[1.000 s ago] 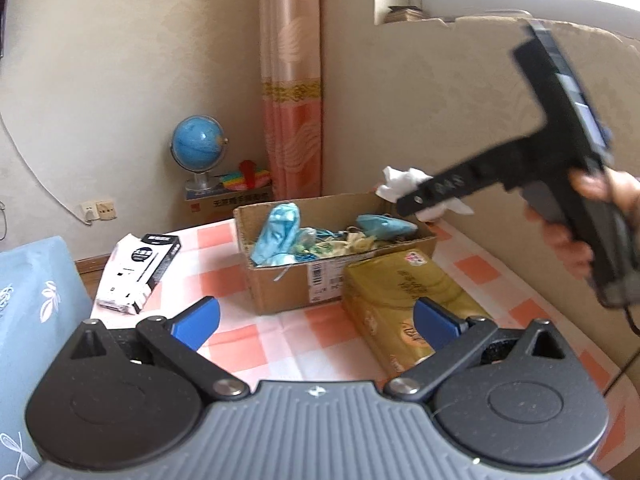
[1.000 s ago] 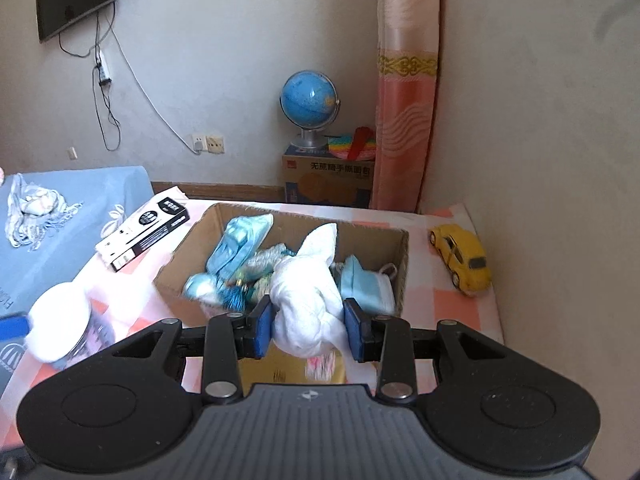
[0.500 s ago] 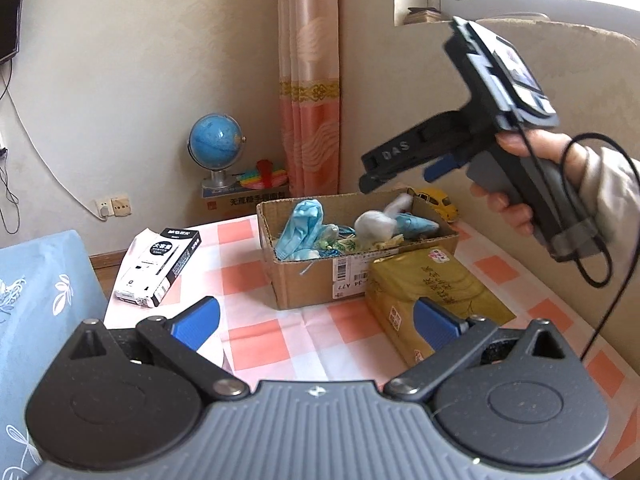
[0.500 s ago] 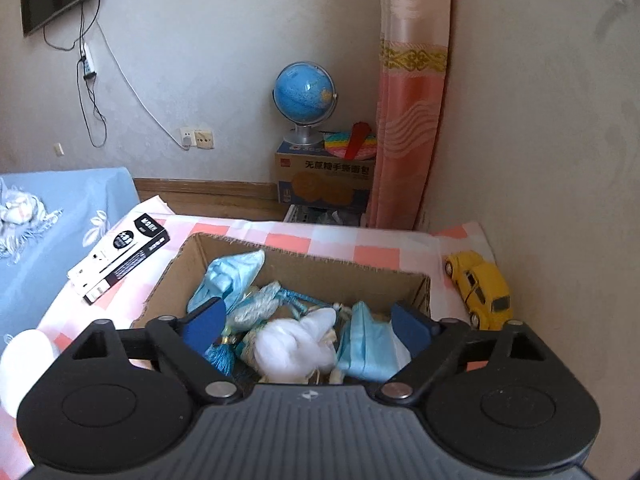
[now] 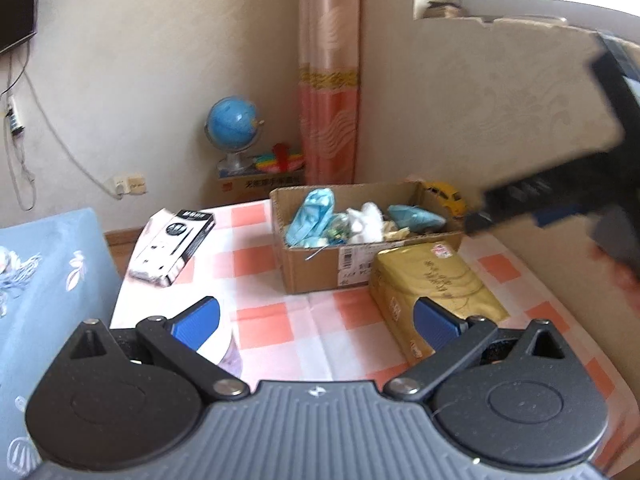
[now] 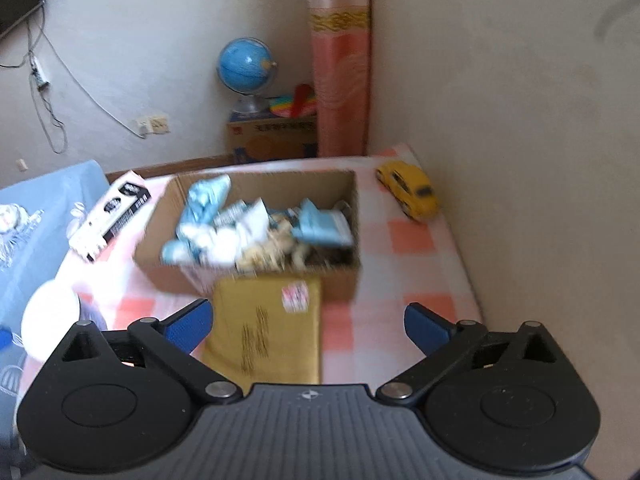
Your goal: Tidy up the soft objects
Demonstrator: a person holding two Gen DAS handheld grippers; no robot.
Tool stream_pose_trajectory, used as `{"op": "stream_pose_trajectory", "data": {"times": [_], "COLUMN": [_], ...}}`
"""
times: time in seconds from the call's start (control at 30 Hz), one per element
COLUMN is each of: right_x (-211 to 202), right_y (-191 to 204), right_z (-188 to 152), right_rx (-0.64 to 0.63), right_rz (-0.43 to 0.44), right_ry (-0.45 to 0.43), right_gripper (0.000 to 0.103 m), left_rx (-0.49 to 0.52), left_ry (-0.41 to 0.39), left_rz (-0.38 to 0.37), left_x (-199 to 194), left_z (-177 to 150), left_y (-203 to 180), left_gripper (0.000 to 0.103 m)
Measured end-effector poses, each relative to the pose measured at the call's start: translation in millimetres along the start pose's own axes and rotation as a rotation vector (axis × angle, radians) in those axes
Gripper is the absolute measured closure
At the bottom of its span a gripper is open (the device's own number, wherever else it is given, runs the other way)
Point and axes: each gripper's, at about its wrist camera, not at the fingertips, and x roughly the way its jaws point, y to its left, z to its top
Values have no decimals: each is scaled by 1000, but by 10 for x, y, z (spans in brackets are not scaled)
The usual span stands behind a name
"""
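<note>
**A:** Left wrist view: what does the frame take in?

**B:** The left tool [image 5: 316,322] hangs over a desk [image 5: 352,320] in an orange-and-white checked cloth, its blue pads spread wide with nothing between them. A cardboard box [image 5: 320,268] stands mid-desk, holding a white cloth [image 5: 366,220] among pale blue soft items [image 5: 314,216]. A gold packet [image 5: 432,284] lies against the box's near side, a black-and-white carton [image 5: 172,244] to the left, a yellow toy car [image 5: 448,196] behind the box's far right corner. The right tool [image 5: 516,204], blurred, shows at the right edge, up off the desk and right of the box.

**A:** And the right wrist view?

**B:** The right tool [image 6: 308,320] has just been opening; its pads now stand fully apart, empty, above the gold packet [image 6: 268,328]. The white cloth [image 6: 236,236] lies inside the cardboard box [image 6: 340,280], between the pale blue soft items [image 6: 204,200] and beside a yellowish bundle [image 6: 280,248]. The yellow toy car [image 6: 412,192] sits by the wall at right, the carton [image 6: 112,216] at left, and a globe [image 6: 246,64] stands on a printed box [image 6: 272,136] in the corner. The picture is blurred.
</note>
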Motion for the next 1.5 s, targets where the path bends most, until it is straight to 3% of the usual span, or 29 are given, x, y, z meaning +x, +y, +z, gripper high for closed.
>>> {"op": "stream_pose_trajectory", "data": {"times": [0.2, 0.4, 0.8, 1.5], "right_x": [-398, -711, -1005, -1073], "right_y": [66, 79, 24, 42], "right_z": [-475, -709, -730, -810], "right_rx": [23, 48, 53, 52], "right_rz": [-63, -77, -116, -109], "right_ry": [-20, -68, -162, -170], "right_gripper": [0, 0, 0, 0], "left_rx": [-2, 18, 21, 26], "left_ry": [69, 62, 42, 31], "left_rz": [35, 30, 36, 31], "left_x": [-17, -122, -278, -397], "left_z": [54, 165, 276, 274], "left_y": [-47, -171, -304, -393], "left_gripper": [0, 0, 0, 0]}}
